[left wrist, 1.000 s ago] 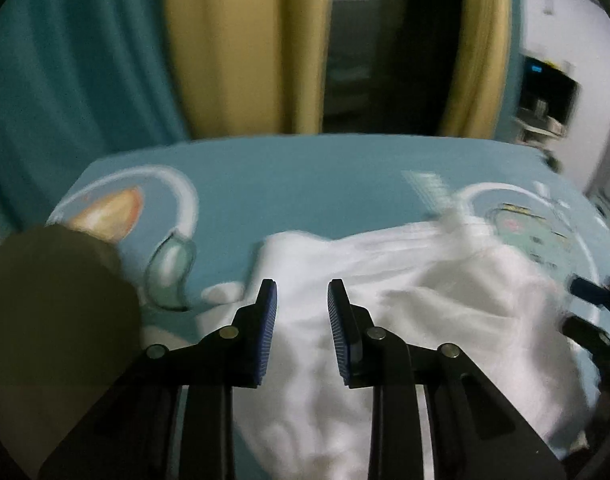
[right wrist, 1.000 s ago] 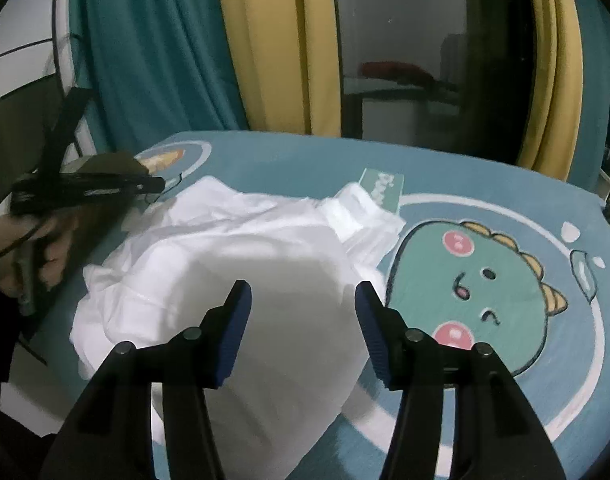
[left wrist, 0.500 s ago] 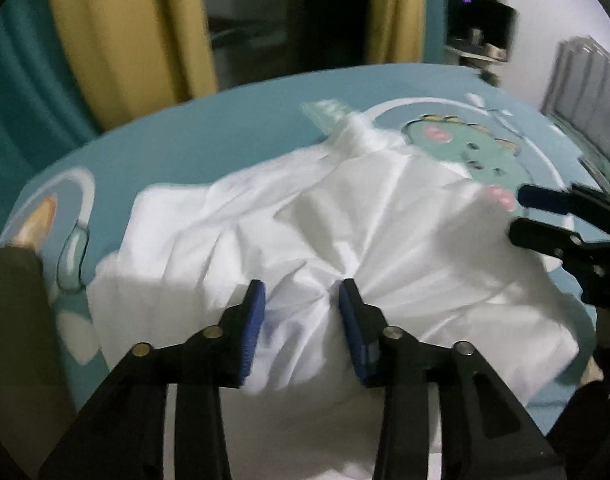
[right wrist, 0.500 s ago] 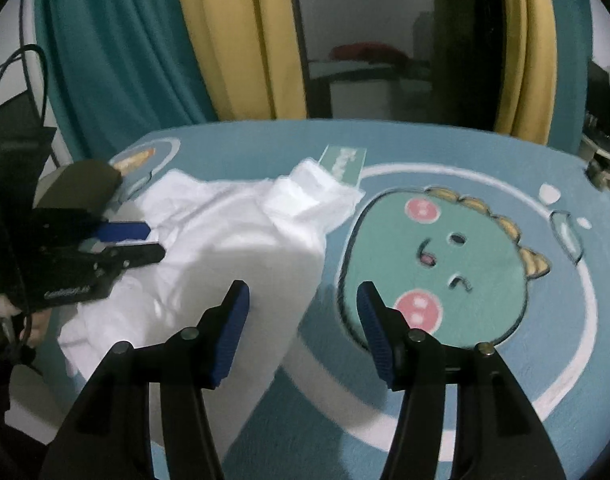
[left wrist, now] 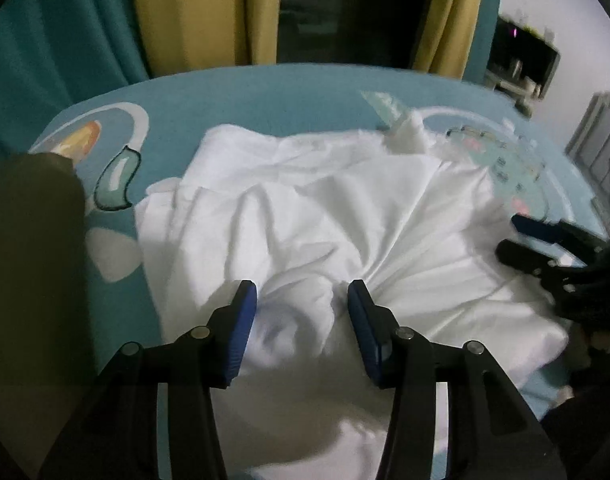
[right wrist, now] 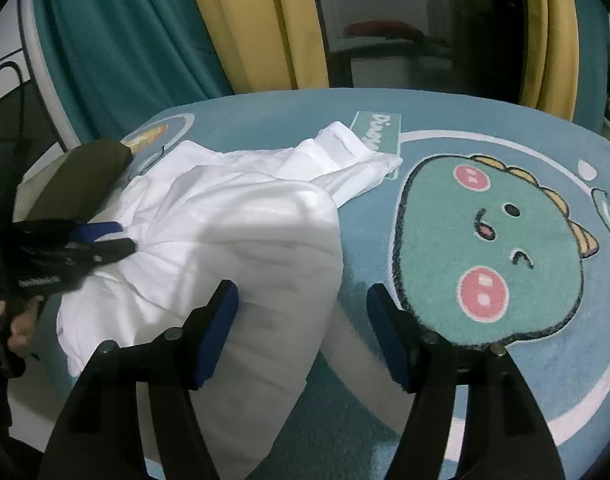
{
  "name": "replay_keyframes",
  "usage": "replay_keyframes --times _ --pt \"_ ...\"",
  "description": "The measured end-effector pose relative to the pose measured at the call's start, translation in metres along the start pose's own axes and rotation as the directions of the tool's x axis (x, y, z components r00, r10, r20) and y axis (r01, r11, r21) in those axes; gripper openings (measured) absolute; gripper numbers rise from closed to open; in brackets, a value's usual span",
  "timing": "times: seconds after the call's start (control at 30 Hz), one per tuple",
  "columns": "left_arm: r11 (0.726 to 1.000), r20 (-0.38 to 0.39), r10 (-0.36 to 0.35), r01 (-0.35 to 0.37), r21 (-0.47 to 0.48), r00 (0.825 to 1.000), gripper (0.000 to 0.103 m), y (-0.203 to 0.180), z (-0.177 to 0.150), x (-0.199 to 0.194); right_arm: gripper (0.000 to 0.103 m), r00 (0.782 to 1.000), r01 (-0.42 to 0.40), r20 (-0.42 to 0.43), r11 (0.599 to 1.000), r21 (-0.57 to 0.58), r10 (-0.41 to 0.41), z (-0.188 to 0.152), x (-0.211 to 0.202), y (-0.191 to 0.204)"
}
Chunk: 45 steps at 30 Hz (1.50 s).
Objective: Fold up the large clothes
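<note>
White garment [right wrist: 233, 216] crumpled — long axis unclear.

A white garment [right wrist: 233, 220] lies crumpled and bunched in soft folds on the teal dinosaur rug.

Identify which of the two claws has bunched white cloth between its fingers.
The left claw: a gathered fold of the white garment sits between its opening fingers. The right claw straddles only the garment's edge and rug.

A crumpled white garment [right wrist: 233, 216] covers the left part of the blue rug [right wrist: 485, 128]. Right of the garment, the rug's dinosaur print [right wrist: 489, 240] lies bare. A dark olive block [right wrist: 81, 176] crowds the garment's left edge. Curtains [right wrist: 265, 24] hang behind it.
</note>
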State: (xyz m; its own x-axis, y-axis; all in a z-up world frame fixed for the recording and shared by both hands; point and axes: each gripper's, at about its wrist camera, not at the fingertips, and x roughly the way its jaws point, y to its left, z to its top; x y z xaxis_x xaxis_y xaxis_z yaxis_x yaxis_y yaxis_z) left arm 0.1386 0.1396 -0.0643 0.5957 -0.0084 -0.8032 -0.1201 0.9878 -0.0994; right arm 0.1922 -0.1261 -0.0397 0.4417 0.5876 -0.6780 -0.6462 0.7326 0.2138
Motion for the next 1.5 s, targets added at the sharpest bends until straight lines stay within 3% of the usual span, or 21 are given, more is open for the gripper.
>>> replay_keyframes --times 0.07,0.17,0.33,0.5,0.6,0.73,0.93,1.0,1.07,1.13,1.23,1.3,1.5 --pt "0.999 0.025 -0.025 0.026 -0.04 0.999 0.051 0.009 0.0 -0.011 0.067 1.0 0.004 0.012 1.0 0.001 -0.004 0.001 -0.008 -0.002" --pt "0.995 0.051 0.007 -0.002 -0.096 0.999 0.057 0.027 -0.005 -0.024 0.067 1.0 0.005 0.023 1.0 0.011 -0.005 0.001 -0.019 -0.007" --pt "0.971 0.016 0.037 -0.032 -0.238 0.999 0.062 0.064 -0.024 -0.017 0.068 1.0 -0.011 0.029 0.999 0.034 0.01 0.001 -0.032 -0.013" --pt "0.967 0.005 0.002 0.0 -0.255 1.0 0.071 0.069 -0.031 -0.004 0.068 0.998 -0.033 0.05 0.998 0.044 0.03 0.005 -0.04 -0.014" --pt "0.962 0.022 -0.106 0.108 -0.25 0.994 0.079 0.064 -0.027 0.002 0.068 0.996 -0.07 0.057 0.996 0.053 0.067 0.005 -0.041 -0.013" --pt "0.931 0.054 -0.238 0.243 -0.272 0.97 0.082 0.062 -0.023 0.01 0.068 0.997 -0.08 0.016 0.996 0.042 0.08 0.001 -0.026 -0.006" --pt "0.828 0.088 -0.444 0.446 -0.338 0.892 0.082 0.059 -0.024 0.021 0.068 0.996 -0.046 -0.067 0.997 0.059 0.05 -0.004 0.006 0.003" --pt "0.815 0.096 -0.465 0.468 -0.341 0.88 0.082 0.053 -0.024 0.022 0.068 0.997 -0.03 -0.07 0.999 0.024 0.032 -0.002 0.011 0.01" --pt "0.821 0.092 -0.466 0.468 -0.327 0.88 0.083 0.045 -0.021 0.023 0.068 0.996 -0.034 -0.078 0.999 0.016 0.035 0.001 0.014 0.013" --pt "0.844 0.065 -0.452 0.45 -0.293 0.89 0.084 0.032 -0.018 0.027 0.068 0.996 -0.038 -0.082 0.999 0.015 0.039 0.001 0.014 0.013" --pt "0.92 0.006 -0.347 0.342 -0.192 0.938 0.084 0.008 -0.01 0.027 0.07 0.995 -0.056 -0.082 0.998 0.04 0.059 0.001 0.012 0.008" --pt "0.95 -0.027 -0.284 0.277 -0.145 0.958 0.084 -0.006 -0.004 0.03 0.071 0.994 -0.078 -0.073 0.995 0.064 0.083 0.001 0.006 0.002" --pt "0.965 -0.025 -0.25 0.247 -0.084 0.968 0.084 -0.017 0.002 0.036 0.071 0.987 -0.139 -0.064 0.987 0.084 0.145 0.002 0.009 -0.003"
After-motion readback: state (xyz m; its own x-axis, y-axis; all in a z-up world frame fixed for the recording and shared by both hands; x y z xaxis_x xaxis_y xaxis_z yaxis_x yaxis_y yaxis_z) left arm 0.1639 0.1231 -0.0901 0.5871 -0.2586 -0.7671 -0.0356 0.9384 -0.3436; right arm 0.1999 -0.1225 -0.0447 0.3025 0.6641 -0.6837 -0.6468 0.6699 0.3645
